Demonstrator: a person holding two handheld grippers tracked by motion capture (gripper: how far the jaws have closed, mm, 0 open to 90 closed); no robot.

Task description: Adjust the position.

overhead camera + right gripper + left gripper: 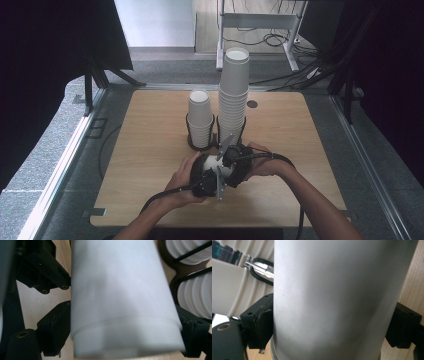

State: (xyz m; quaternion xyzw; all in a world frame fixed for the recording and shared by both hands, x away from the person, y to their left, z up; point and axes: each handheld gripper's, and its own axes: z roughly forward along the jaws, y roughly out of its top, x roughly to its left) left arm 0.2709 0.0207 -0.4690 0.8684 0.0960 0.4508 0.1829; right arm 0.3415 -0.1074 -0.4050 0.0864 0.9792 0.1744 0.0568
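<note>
White paper cup (216, 162) low over the wooden table (150, 130), in front of two cup stacks (233, 95) in black wire holders (200, 145). Clamped at left by left gripper (209, 179), jaws tight on its sides. Flanked at right by right gripper (234, 159), jaws against both walls, firm grip unclear.

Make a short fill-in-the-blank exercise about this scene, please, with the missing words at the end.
1. Both grippers, the left gripper and the right gripper, have their jaws around a white ____.
2. Behind the hands, cup stacks stand in ____ black wire holders.
3. The taller stack stands on the ____ in the high view.
4. The table top is made of ____.

Missing words: cup; two; right; wood
</note>
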